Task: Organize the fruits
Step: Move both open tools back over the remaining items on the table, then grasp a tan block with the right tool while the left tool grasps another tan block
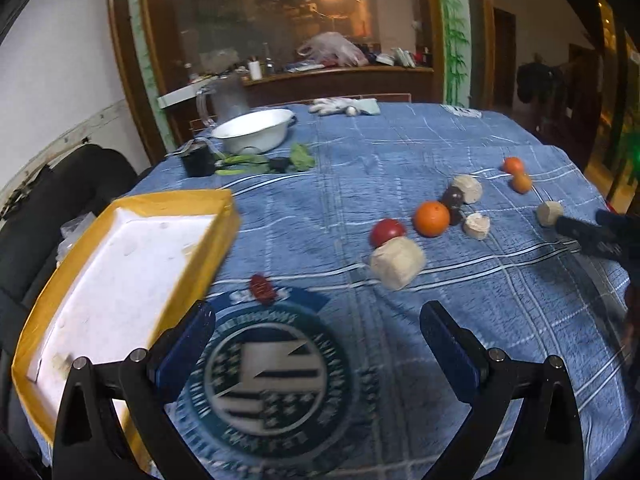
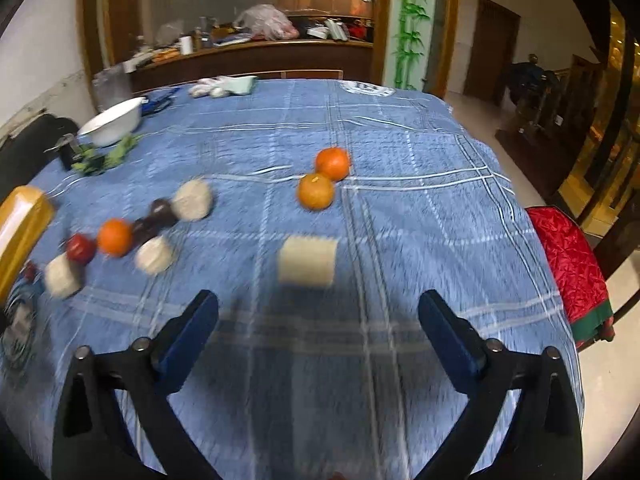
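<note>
Left wrist view: both grippers spread wide over the fruit table

The left gripper hangs above the blue checked tablecloth with its fingers wide apart and nothing between them. A yellow-rimmed white tray lies empty at its left. Ahead sit a red apple, a large orange, a dark fruit and several pale foam-wrapped pieces; two small oranges touch each other farther right. A small red fruit lies near the tray. The right gripper, also spread and empty, faces one blurred wrapped piece just ahead
</note>
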Demonstrator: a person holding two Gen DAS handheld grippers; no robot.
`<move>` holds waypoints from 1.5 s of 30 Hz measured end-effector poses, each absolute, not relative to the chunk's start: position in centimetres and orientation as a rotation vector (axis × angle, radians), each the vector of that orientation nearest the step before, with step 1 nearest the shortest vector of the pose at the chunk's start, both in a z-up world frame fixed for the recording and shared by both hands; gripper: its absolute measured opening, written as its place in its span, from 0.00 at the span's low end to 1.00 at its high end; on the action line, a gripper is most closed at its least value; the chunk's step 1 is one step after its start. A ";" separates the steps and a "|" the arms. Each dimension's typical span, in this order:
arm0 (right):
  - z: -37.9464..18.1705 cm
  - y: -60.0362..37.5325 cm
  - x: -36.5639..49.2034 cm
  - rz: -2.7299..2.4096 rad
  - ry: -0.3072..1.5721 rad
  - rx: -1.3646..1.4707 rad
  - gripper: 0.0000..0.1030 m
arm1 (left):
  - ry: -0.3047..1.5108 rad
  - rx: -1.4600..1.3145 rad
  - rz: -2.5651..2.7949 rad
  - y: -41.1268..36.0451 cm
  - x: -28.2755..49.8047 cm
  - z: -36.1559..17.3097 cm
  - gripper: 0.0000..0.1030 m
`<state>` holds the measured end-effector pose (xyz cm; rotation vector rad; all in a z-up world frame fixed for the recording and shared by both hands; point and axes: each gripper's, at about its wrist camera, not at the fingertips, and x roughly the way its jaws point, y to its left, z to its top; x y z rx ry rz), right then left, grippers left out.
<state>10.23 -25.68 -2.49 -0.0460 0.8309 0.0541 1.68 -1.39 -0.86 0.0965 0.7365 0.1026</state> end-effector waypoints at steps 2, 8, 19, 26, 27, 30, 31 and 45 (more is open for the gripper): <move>-2.9 -25.7 11.5 0.037 0.855 -0.042 0.80 | 0.742 0.098 0.092 -2.2 2.6 -1.0 0.99; -3.9 -25.6 13.1 0.048 0.879 -0.038 0.53 | 0.758 0.110 0.071 -4.3 5.3 -1.9 0.99; -4.0 -25.9 13.2 0.101 0.878 0.015 0.34 | 0.893 0.063 0.049 -4.3 8.4 -4.5 0.42; -3.1 -25.0 11.9 0.101 0.855 -0.017 0.34 | 0.854 0.059 0.044 -4.1 5.9 -2.5 0.42; -2.8 -24.7 11.4 0.102 0.848 -0.020 0.34 | 0.848 0.060 0.043 -4.0 5.5 -2.3 0.42; -2.1 -24.0 9.8 0.113 0.834 -0.028 0.34 | 0.835 0.058 0.034 -3.8 4.5 -1.8 0.42; -1.9 -23.7 9.3 0.116 0.831 -0.031 0.34 | 0.832 0.057 0.032 -3.6 4.1 -1.7 0.42; 0.2 -19.3 1.9 0.197 0.777 -0.045 0.34 | 0.795 0.012 0.046 -0.8 -0.2 -0.4 0.42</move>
